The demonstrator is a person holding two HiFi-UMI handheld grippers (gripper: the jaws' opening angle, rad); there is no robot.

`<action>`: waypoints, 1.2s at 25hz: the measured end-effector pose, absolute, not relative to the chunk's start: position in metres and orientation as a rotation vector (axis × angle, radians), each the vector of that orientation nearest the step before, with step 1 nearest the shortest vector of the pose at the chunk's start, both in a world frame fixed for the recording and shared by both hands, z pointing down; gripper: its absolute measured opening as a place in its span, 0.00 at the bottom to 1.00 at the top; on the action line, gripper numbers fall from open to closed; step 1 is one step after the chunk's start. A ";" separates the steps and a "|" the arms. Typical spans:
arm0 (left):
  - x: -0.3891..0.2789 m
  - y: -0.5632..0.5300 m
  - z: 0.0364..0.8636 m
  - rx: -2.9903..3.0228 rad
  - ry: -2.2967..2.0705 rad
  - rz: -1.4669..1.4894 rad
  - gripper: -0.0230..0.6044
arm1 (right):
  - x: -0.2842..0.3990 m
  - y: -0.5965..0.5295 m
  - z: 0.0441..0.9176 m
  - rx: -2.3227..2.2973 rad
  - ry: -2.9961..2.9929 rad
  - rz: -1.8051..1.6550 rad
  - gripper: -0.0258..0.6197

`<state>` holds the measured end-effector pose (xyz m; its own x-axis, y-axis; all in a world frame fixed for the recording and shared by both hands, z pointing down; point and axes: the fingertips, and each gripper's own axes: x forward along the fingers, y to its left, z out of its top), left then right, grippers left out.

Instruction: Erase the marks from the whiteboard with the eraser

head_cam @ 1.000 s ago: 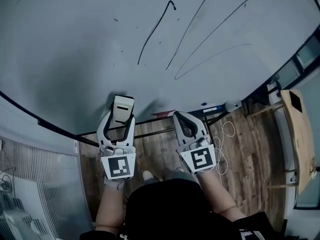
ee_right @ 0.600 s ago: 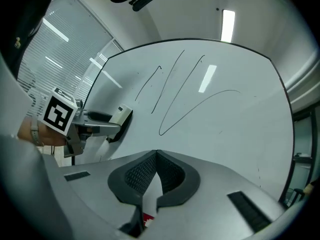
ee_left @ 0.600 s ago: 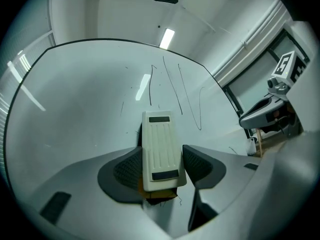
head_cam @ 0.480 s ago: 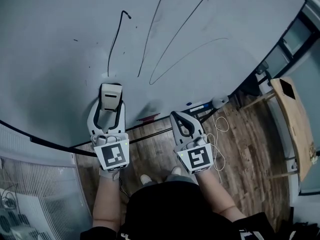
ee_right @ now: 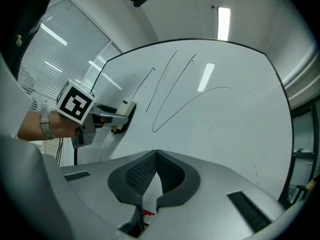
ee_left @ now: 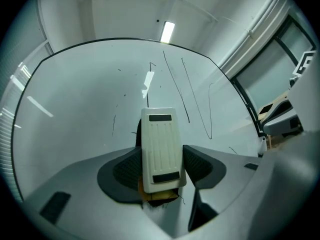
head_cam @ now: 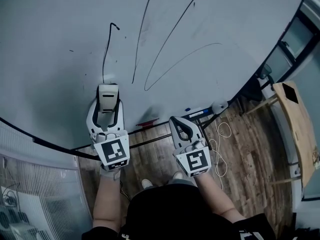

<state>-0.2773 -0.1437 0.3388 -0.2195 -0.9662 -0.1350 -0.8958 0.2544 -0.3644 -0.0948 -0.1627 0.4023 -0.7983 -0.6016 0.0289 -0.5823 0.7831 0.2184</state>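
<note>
The left gripper (head_cam: 108, 105) is clenched on a cream plastic rectangular eraser (head_cam: 108, 95) with a ribbed back; in the left gripper view the eraser (ee_left: 160, 146) stands upright between the two dark padded jaws, which press its long sides. The eraser lies in the lower part of the large white whiteboard (head_cam: 235, 19), right at the bottom end of a thin black hooked stroke (head_cam: 105, 49) – the leftmost of the marks. To the right of that stroke run two long black slanting lines (head_cam: 141, 34), and a narrow black loop (head_cam: 182, 64) further right. In the right gripper view the eraser (ee_right: 127, 107) appears to lie with its dark underside against the board, held out from the left gripper's black-and-white marker cube (ee_right: 76, 104).

The right gripper (head_cam: 180, 122) hangs lower, below the board's dark bottom edge and well apart from the eraser. Its jaws are pressed together at the tips with nothing between them – the right gripper view (ee_right: 156, 155) shows them meeting.

Beneath lies a brown wooden plank floor (head_cam: 245, 154) with a white coiled cable (head_cam: 220, 139), and a light wooden bench (head_cam: 298, 129) stands at the right.
</note>
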 end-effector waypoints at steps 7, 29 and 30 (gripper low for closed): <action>-0.273 -0.147 0.312 -1.648 2.206 -0.295 0.46 | -0.093 -0.168 0.398 0.921 -2.906 -0.302 0.08; -0.229 -0.175 0.170 -1.473 2.056 -0.103 0.46 | -0.061 -0.192 0.377 0.965 -2.937 -0.294 0.08; -0.228 -0.176 0.162 -1.466 2.049 -0.092 0.46 | -0.060 -0.193 0.376 0.966 -2.938 -0.299 0.08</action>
